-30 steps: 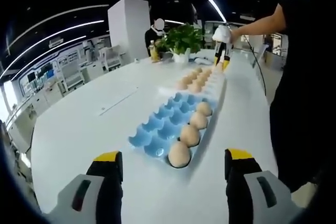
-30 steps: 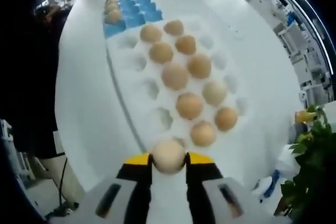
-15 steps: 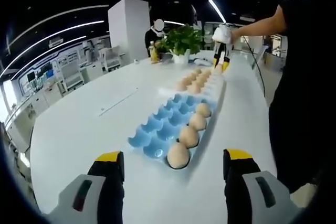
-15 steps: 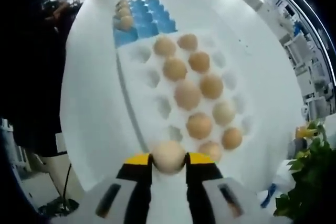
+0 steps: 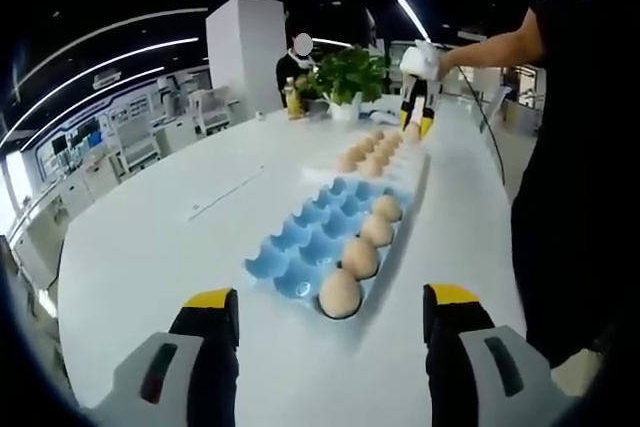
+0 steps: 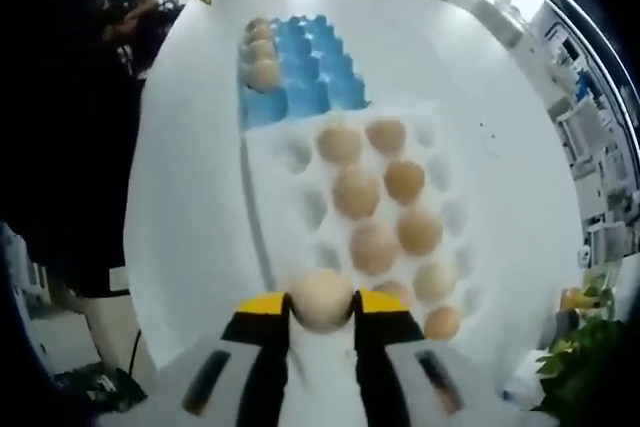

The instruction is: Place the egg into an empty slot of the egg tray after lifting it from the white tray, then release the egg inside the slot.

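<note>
Tan egg (image 6: 320, 299) sitting clamped between right gripper (image 6: 320, 305) jaws, hovering over near end of white tray (image 6: 285, 155), clear of its cups for carrying. Blue tray (image 6: 318, 87) lying beyond white tray, offering empty slots. Left gripper (image 5: 325, 309) idling, jaws apart, holding nothing, near blue tray.

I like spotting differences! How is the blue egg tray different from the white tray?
The blue egg tray is blue; the white tray is white. In the right gripper view, the blue egg tray has eggs in just one edge row, while the white tray's eggs sit in two rows. Both lie flat, end to end, on the white table, with empty slots left.
</note>
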The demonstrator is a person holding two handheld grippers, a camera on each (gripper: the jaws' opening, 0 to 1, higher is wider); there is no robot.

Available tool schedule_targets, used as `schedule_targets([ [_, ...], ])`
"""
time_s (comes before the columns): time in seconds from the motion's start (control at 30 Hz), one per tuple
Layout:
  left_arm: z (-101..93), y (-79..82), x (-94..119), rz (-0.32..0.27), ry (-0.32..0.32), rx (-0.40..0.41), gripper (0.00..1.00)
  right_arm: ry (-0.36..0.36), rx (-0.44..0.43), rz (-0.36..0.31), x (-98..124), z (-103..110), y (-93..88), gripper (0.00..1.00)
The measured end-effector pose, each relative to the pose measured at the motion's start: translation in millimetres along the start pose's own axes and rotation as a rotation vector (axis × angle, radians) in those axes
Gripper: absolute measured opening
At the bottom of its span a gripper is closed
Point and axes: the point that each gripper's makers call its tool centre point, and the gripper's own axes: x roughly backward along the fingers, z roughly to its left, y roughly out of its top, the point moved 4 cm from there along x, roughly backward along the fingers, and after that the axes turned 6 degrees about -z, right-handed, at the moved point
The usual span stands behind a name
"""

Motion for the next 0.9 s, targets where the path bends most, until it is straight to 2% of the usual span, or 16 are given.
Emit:
schedule_targets([
  [0.07,0.3,1.2,0,-0.008,0.003,0.006,0.76,0.013,0.016,-0.016,-5,-1,9.4,0.24],
  [0.23,-1.1,-0.3,1,-0.001,-0.001,0.005,0.76,0.031,0.060,-0.023,-11,-2,19.1,0.24],
  [0.53,-2.4,0.0,3,-0.007,0.001,0.014,0.75,0.071,0.125,-0.070,-23,9,54.9,0.24],
  [0.9,-2.8,-1.3,4,-0.009,0.006,0.015,0.74,0.112,0.164,-0.115,-40,18,87.2,0.24],
])
